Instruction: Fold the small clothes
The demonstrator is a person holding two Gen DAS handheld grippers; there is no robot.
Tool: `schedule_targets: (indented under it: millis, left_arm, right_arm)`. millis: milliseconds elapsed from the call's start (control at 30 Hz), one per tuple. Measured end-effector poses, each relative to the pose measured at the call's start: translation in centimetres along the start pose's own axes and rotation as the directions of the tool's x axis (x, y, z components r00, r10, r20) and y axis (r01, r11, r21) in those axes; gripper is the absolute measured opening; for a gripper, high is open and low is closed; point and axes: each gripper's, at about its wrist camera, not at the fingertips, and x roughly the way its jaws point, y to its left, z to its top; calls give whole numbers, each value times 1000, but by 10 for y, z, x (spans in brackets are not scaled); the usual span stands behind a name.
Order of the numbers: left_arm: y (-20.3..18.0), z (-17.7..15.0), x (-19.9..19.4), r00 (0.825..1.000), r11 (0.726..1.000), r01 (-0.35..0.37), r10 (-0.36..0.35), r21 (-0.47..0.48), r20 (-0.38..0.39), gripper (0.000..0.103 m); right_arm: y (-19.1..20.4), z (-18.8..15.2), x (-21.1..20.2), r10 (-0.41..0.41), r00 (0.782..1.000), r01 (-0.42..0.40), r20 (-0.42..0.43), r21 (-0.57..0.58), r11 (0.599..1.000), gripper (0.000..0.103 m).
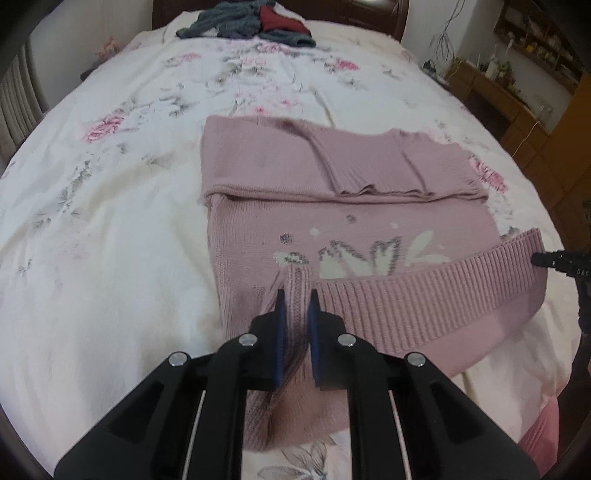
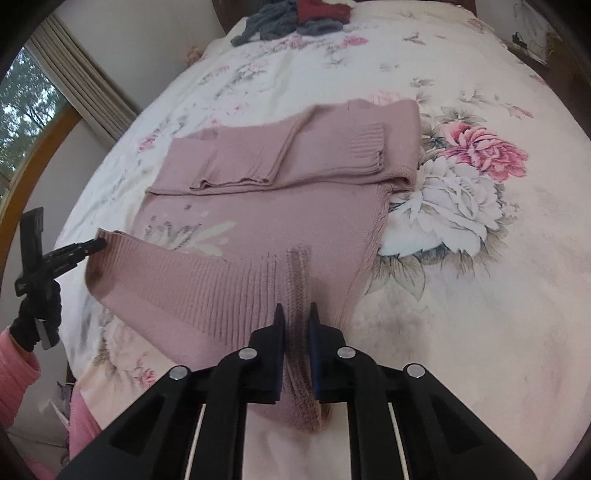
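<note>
A pink knitted sweater (image 1: 332, 221) with a white and grey pattern lies on the flowered bedspread (image 1: 110, 240), its sleeves folded across the upper part. My left gripper (image 1: 296, 295) is shut on the ribbed hem at its left corner, lifted off the bed. My right gripper (image 2: 297, 308) is shut on the hem at the other corner of the sweater (image 2: 277, 218). The hem band (image 1: 424, 295) stretches raised between the two. The right gripper's tip (image 1: 554, 260) shows at the right edge of the left wrist view; the left gripper (image 2: 92, 245) shows at the left of the right wrist view.
A pile of grey and dark red clothes (image 1: 251, 20) lies at the head of the bed by the headboard. A wooden desk with shelves (image 1: 517, 85) stands to the right. A window with curtains (image 2: 55, 103) is on the left. A gloved hand in a pink sleeve (image 2: 33, 321) holds the left gripper.
</note>
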Motion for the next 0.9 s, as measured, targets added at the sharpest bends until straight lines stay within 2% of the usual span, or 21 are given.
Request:
schedule_targets:
  millis: [133, 267, 367, 633, 900]
  left_arm:
    - [-2, 1, -22, 999, 1000, 11, -11, -6, 46, 9]
    - [1, 19, -37, 995, 1000, 22, -20, -19, 95, 9]
    - [3, 43, -43, 990, 999, 26, -21, -33, 143, 9]
    - [8, 129, -28, 969, 998, -10, 23, -54, 248, 9]
    - [20, 192, 18, 962, 995, -67, 85, -78, 259, 9]
  right_arm:
    - [-1, -6, -17, 30, 999, -31, 33, 37, 999, 11]
    - [-4, 4, -35, 76, 994, -82, 83, 76, 994, 10]
    - [-7, 25, -47, 101, 986, -116, 134, 104, 988, 10]
    - [-16, 106, -50, 48, 975, -75, 217, 119, 990, 10]
    - [-39, 179, -10, -20, 974, -22, 227, 183, 983, 10]
